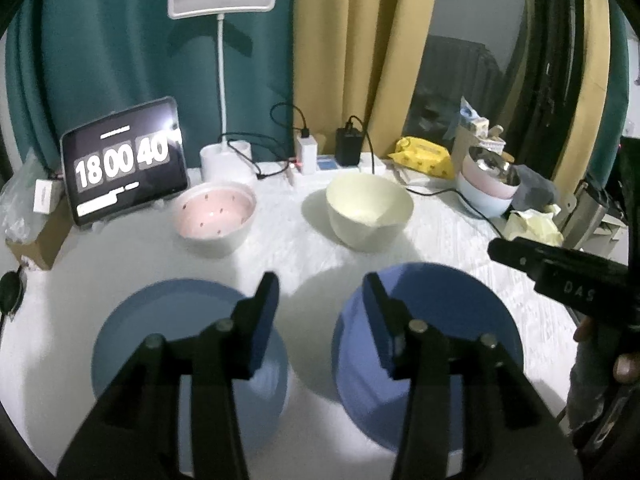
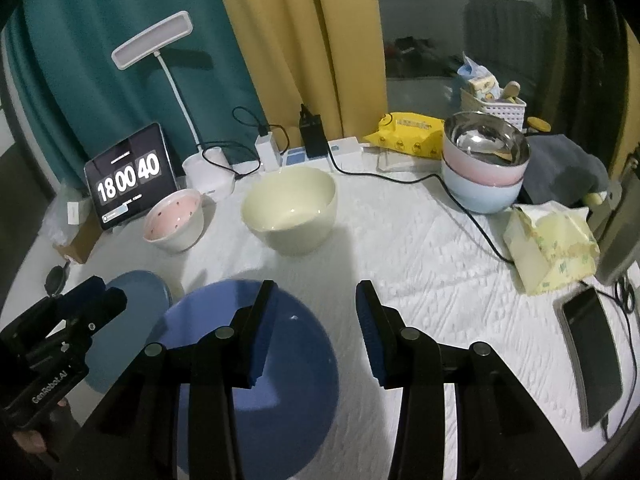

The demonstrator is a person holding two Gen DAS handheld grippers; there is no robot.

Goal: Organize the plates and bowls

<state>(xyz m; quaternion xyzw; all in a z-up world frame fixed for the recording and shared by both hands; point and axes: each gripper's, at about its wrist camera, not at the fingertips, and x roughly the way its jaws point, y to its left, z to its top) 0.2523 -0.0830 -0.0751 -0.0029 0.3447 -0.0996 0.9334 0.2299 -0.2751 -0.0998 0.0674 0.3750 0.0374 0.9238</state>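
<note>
Your left tongs (image 1: pixel 322 304) stand partly open with nothing between the pads; they hang over the gap between the two blue plates. The lighter blue plate (image 1: pixel 160 332) lies flat on the white surface (image 1: pixel 460 240) at the near left. The deeper blue plate (image 1: pixel 448 320) lies just beside it on the right, apart from it, with a strip of bare cloth between.

Your right tongs (image 2: pixel 316 328) are also partly open and empty. Their left finger overlaps the deeper blue plate in that view, and the right finger is over bare surface.

Farther back, the pink-lined bowl (image 1: pixel 216 216) sits upright in front of the tablet clock (image 1: pixel 124 168). The cream bowl (image 1: pixel 368 208) sits upright to its right, well apart from it.

At the far right edge, a stack of bowls (image 2: pixel 484 164) stands with a steel one on top, then pink, then pale blue. A phone (image 2: pixel 592 360) lies flat at the near right.
</note>
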